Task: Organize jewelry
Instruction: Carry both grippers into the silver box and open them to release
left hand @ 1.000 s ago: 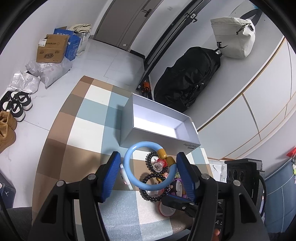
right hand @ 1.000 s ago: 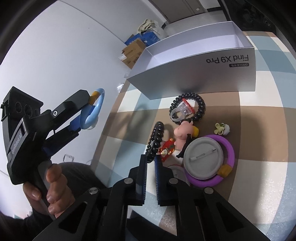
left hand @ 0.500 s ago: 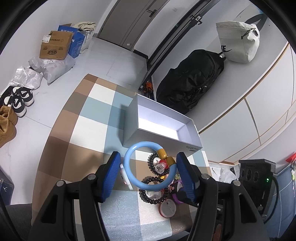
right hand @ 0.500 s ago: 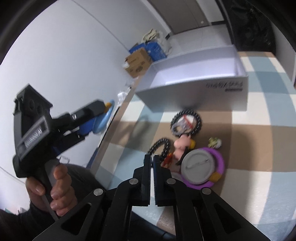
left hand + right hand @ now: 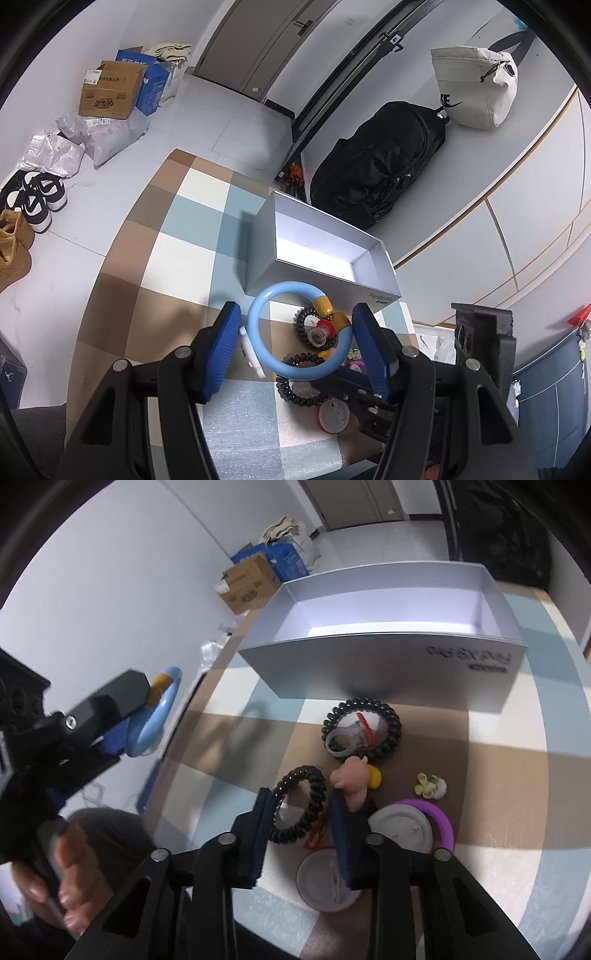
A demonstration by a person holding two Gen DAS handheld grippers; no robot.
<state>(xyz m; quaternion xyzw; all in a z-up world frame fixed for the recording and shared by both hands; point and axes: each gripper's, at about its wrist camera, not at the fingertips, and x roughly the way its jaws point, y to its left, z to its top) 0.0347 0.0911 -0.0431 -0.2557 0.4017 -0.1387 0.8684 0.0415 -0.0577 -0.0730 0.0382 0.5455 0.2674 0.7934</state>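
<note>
My left gripper (image 5: pixel 295 339) is shut on a light blue bangle (image 5: pixel 263 343) with yellow beads and holds it above the table; it also shows in the right wrist view (image 5: pixel 155 716). An open silver box (image 5: pixel 317 236) stands beyond it, also seen in the right wrist view (image 5: pixel 388 672). My right gripper (image 5: pixel 301 830) is open, its fingers either side of a black coil hair tie (image 5: pixel 314 779) that lies on the table. A second black coil tie (image 5: pixel 384 710) with a clear ring lies near the box.
A pink pig figure (image 5: pixel 352 779), a small flower clip (image 5: pixel 428 784), a purple bangle (image 5: pixel 445 819) and two round badges (image 5: pixel 402 830) lie on the checked tablecloth (image 5: pixel 177 258). Bags, boxes and shoes are on the floor beyond.
My right gripper has opened from shut and now straddles the near black coil tie. The left gripper has kept hold of the blue bangle and lifted a little.
</note>
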